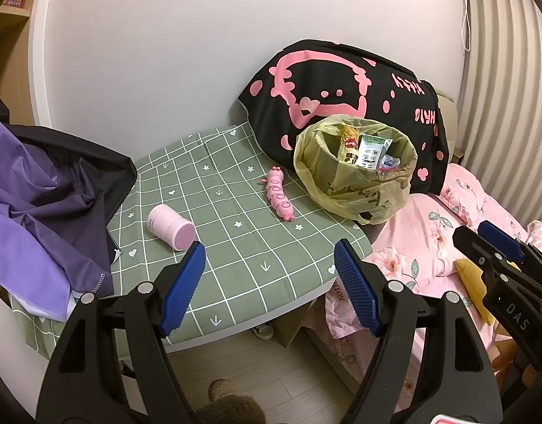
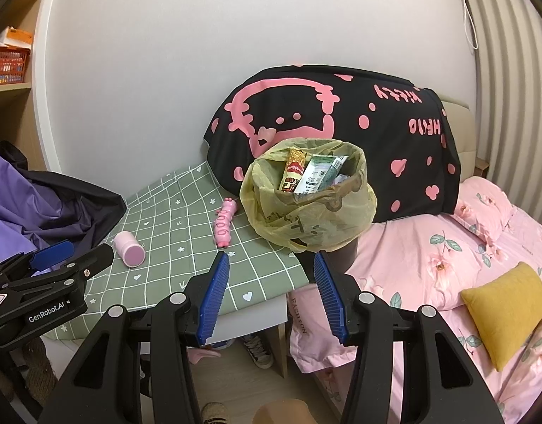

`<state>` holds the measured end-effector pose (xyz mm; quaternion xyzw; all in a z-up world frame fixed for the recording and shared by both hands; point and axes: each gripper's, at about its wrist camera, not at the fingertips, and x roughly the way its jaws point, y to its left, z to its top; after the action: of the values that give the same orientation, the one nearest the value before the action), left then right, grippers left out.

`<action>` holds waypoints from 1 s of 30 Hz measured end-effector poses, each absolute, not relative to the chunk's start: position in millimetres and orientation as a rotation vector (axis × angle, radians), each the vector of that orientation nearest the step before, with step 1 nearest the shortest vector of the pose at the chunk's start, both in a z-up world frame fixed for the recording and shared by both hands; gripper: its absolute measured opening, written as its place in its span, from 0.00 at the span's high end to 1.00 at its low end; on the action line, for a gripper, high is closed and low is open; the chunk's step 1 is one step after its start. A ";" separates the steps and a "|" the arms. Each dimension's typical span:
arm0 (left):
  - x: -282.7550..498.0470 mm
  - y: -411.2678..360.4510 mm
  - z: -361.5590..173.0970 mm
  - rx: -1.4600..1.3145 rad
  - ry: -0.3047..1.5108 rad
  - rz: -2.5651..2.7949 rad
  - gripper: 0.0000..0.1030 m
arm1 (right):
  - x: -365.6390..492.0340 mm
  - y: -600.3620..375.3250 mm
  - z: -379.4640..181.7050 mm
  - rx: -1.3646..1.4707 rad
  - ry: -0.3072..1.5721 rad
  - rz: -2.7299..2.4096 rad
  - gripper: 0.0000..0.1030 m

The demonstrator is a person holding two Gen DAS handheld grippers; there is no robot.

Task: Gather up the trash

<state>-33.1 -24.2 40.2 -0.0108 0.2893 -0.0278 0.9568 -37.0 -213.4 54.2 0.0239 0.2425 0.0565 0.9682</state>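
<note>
- Landmark: the yellow trash bag [image 2: 308, 205] stands upright, mouth open, on the near-right corner of the green checked tablecloth [image 1: 235, 254], against the black-and-pink pillow [image 2: 341, 120] behind it.
- Left gripper [image 1: 269, 284]: released — blue pads spread wide, nothing between them, hovering over the cloth edge in front and to the left of the bag.
- Right gripper [image 2: 271, 296]: likewise released and empty, poised just in front of the bag's base.
- Bag contents, counted: three items visible — one yellow-red snack wrapper [image 2: 294, 171], one green-white carton [image 2: 318, 173], and one crumpled pack, partly hidden.
- Left of the bag on the cloth: one pink caterpillar toy [image 1: 280, 194] close by, one pink jar [image 1: 170, 226] on its side farther out. Whether either counts as trash cannot be told.
- Handling judgement: the bag is thin film — light, soft, slippery, likely to collapse if squeezed mid-wall. Take hold at the rolled rim or the loop handle near its base.
- The jar looks rigid and smooth; it may roll, so grip across its body.
</note>
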 end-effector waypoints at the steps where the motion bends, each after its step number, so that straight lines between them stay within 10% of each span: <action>1: -33.4 -24.6 40.2 -0.023 0.587 -0.055 0.31 | -37.2 -213.7 54.6 0.049 0.489 0.113 0.54; 30: -31.5 -25.3 39.8 -0.031 0.589 -0.084 0.31 | -42.8 -218.4 53.4 0.052 0.490 0.082 0.54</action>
<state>-31.5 -25.3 39.8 -0.0151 0.2904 -0.0413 0.9559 -42.8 -218.4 53.4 0.0255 0.2423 0.0404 0.9690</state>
